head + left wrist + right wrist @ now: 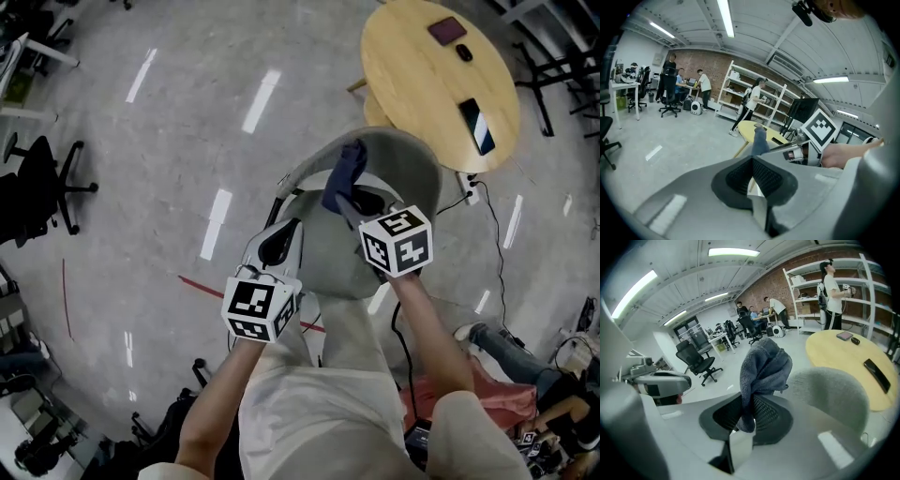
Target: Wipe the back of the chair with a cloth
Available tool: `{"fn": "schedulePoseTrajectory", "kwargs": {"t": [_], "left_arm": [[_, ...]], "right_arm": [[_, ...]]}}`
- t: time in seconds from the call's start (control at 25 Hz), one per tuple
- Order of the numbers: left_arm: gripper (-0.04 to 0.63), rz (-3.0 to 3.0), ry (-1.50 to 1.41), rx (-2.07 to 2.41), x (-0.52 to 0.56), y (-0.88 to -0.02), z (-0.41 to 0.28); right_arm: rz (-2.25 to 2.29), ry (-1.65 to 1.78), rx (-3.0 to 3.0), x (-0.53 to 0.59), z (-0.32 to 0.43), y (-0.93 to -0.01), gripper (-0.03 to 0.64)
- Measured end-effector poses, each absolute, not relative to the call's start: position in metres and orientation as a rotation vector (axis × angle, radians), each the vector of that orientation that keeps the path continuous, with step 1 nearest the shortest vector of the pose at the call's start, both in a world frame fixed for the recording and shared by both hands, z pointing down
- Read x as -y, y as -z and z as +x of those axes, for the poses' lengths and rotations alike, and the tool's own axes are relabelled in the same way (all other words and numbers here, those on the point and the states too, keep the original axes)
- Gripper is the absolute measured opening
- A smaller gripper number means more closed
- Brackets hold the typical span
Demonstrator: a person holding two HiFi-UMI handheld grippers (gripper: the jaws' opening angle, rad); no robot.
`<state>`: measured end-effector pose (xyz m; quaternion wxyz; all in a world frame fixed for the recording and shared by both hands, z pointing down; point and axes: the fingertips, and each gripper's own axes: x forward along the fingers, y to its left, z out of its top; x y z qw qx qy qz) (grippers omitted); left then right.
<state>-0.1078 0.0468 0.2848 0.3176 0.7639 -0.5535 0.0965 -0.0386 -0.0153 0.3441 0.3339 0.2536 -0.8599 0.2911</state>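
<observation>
The person's forearms (pixel 433 323) reach forward and down, side by side. The left gripper (pixel 753 176), nearer the body, has its jaws pressed together with nothing between them. The right gripper (pixel 745 417), held a little further out, pinches a dark blue cloth (pixel 764 366) that stands bunched above its jaws. The cloth is over the grey chair (pixel 405 161), possibly touching its curved back. Beyond the chair stands a round wooden table (pixel 422 89).

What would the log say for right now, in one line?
right gripper: shut on blue-grey cloth | left gripper: shut, empty | cloth: held over grey chair, contact unclear
</observation>
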Motion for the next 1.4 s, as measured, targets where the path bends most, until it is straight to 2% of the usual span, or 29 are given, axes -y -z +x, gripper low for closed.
{"fn": "schedulePoseTrajectory", "kwargs": {"t": [0.52,1.0,1.4], "left_arm": [[0.001,2.074,-0.308,1.395,-0.066,-0.204,-0.050],[0.001,2.156,-0.262,1.539,-0.069,-0.111,-0.037],[0.001,2.198,-0.218,1.571,-0.080,-0.085,-0.023]], "right_arm": [[0.741,-0.658,2.388,-0.034,0.008,-0.232,0.079],[0.874,-0.577,2.569,-0.057,0.024,-0.129,0.078],[0.905,-0.485,2.646,-0.074,0.029,-0.086,0.078]]}}
